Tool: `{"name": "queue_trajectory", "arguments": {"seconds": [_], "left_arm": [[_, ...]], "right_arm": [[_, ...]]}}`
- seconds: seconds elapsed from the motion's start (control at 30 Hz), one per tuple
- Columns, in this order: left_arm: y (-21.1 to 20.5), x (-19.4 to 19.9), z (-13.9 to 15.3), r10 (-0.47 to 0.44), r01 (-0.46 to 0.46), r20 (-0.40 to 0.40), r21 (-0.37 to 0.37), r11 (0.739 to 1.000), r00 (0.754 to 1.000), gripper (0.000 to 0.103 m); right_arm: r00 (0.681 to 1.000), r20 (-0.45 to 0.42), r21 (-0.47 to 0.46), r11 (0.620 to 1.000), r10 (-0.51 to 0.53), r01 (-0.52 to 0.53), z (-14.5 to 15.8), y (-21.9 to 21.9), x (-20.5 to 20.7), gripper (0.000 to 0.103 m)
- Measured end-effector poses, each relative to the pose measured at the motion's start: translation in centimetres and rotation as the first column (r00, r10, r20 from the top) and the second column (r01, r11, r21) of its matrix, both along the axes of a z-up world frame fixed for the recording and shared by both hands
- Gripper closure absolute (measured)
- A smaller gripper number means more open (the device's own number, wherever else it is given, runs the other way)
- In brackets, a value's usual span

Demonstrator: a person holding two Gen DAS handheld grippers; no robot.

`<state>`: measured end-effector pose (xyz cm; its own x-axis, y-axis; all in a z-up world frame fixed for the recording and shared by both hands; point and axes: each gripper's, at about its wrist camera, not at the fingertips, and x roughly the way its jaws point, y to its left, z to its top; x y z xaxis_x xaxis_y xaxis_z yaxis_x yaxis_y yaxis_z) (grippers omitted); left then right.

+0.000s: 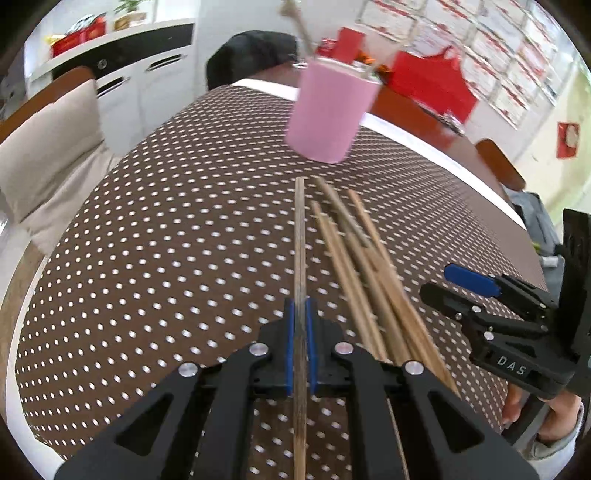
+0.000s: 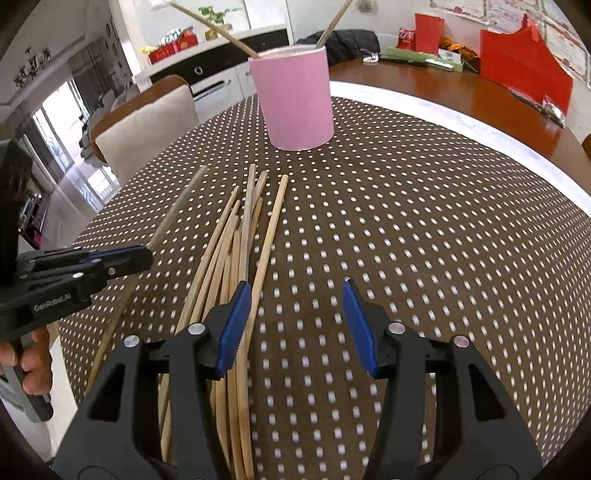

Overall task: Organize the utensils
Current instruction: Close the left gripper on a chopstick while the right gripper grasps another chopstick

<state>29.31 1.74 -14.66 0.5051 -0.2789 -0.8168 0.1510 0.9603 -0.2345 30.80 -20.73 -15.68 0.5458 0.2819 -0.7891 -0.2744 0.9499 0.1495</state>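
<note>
A pink cup [image 1: 327, 110] [image 2: 295, 99] stands upright on the dotted brown tablecloth [image 1: 166, 240] with two chopsticks [image 2: 218, 27] leaning out of it. Several wooden chopsticks [image 1: 364, 266] [image 2: 236, 251] lie in a loose pile in front of the cup. My left gripper [image 1: 300, 306] is shut on one darker chopstick [image 1: 300, 240], which points toward the cup; in the right wrist view that gripper [image 2: 142, 254] sits left of the pile, the chopstick [image 2: 177, 206] sticking out past it. My right gripper [image 2: 295, 291] [image 1: 439, 282] stands open just right of the pile, with nothing between its fingers.
A cushioned chair [image 1: 48, 147] [image 2: 147, 122] stands at the table's left side. Red boxes [image 2: 524, 74] and small items sit on the bare wooden tabletop [image 2: 461, 92] beyond the cloth. White cabinets [image 1: 129, 70] line the back wall. A person's hand [image 2: 33, 358] holds the left gripper's handle.
</note>
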Motion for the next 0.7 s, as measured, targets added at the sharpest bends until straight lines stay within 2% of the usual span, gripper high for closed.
{"name": "queue_trajectory", "arguments": {"seconds": [0.17, 0.47, 0.53, 0.6, 0.7], "left_arm": [[0.8, 1.5, -0.2, 0.034, -0.033, -0.009, 0.029, 0.999, 0.999, 0.097], [0.8, 3.7, -0.8, 0.039, -0.036, -0.034, 0.077, 0.996, 0.999, 0.097], [0.8, 4.0, -0.8, 0.040, -0.037, -0.037, 0.078, 0.996, 0.998, 0.097], [0.9, 4.3, -1.0, 0.037, -0.034, -0.045, 0.068, 0.997, 0.998, 0.097], [1.0, 4.6, -1.2, 0.037, -0.034, -0.046, 0.060, 0.998, 0.998, 0.097]], "right_arm": [[0.998, -0.065, -0.024, 1.000, 0.000, -0.001, -0.8, 1.0, 2.7, 0.052], [0.982, -0.179, -0.177, 0.979, 0.066, -0.098, -0.5, 3.4, 5.4, 0.052], [0.977, -0.193, -0.221, 0.966, 0.089, -0.132, -0.5, 4.3, 5.8, 0.057], [0.971, -0.216, -0.216, 0.964, 0.106, -0.153, -0.4, 4.8, 6.3, 0.069], [0.960, -0.246, -0.204, 0.962, 0.131, -0.184, -0.2, 5.6, 6.9, 0.080]]}}
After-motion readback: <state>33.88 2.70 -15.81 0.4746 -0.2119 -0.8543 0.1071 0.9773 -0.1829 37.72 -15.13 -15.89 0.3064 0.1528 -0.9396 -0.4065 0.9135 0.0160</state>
